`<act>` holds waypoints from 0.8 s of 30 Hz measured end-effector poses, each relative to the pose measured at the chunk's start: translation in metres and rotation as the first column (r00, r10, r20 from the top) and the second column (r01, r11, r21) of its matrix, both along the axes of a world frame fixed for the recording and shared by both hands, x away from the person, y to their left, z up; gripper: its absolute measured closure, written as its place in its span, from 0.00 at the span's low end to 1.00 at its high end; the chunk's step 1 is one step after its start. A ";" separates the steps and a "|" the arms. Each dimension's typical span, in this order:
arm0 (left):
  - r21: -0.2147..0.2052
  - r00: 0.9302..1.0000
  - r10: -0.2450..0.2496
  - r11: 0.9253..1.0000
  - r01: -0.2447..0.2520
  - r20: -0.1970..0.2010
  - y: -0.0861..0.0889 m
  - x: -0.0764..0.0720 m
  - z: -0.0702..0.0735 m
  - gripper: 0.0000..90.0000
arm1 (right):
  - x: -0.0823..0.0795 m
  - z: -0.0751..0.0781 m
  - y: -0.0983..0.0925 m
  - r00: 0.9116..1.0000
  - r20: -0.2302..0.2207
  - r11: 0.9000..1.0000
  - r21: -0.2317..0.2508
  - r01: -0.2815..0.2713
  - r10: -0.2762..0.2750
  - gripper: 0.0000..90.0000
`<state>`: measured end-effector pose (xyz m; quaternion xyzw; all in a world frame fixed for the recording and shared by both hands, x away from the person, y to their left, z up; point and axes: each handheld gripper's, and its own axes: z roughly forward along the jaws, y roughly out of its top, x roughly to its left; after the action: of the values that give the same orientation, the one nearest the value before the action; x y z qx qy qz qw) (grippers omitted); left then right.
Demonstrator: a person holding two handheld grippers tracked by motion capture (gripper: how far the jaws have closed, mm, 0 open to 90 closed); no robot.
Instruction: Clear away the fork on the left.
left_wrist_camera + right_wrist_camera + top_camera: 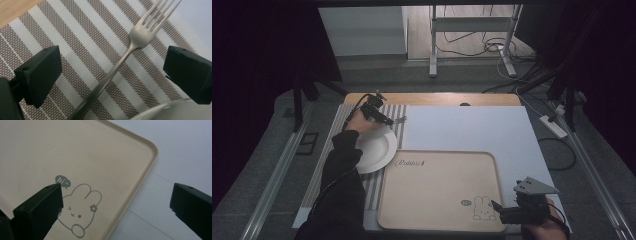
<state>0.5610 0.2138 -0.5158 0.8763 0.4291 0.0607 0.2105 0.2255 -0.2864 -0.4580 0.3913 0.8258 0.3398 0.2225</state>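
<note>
At the far left corner of the worktop, the left tongs (389, 120) hung over a brown-and-white striped woven placemat (398, 112), held by the person's left hand (357, 122). Their jaws stood spread wide, with nothing pinched. In the left gripper view a silver metal fork (117, 62) lay flat on the placemat in the gap between the two jaws, clear of both, its tines pointing away from the tongs towards the pale sheet beyond and its handle running back under them. Just beside the fork's handle end sat a round white ceramic plate (377, 147), whose rim showed at the bottom of that view. To the right of the plate, a square beige tray with a printed rabbit (437, 190) lay at the near edge of the worktop. The right tongs (496, 206) hovered at the tray's near right corner, jaws likewise spread and empty, above the rabbit drawing.
</note>
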 end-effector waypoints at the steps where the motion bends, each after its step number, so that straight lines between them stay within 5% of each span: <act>1: 0.013 1.000 0.000 1.000 0.000 -0.003 0.000 0.001 -0.002 0.04 | 0.000 0.000 0.000 1.000 0.000 1.000 0.000 0.000 0.000 0.00; 7: 0.044 1.000 -0.006 0.999 0.007 -0.006 0.006 0.002 -0.005 0.21 | 0.000 0.000 0.000 1.000 0.000 1.000 0.001 0.000 0.000 0.00; 18: 0.038 0.998 -0.057 0.998 0.056 0.025 0.030 -0.006 -0.001 0.77 | 0.000 0.000 0.001 1.000 -0.001 1.000 -0.005 -0.007 0.007 0.00; 24: 0.017 0.991 -0.114 0.993 0.113 0.066 0.036 -0.011 -0.003 0.86 | 0.000 0.000 0.001 1.000 -0.005 1.000 -0.010 -0.011 0.011 0.00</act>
<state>0.5501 0.2494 -0.5191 0.8980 0.3711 0.0806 0.2220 0.2252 -0.2853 -0.4582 0.3865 0.8302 0.3360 0.2205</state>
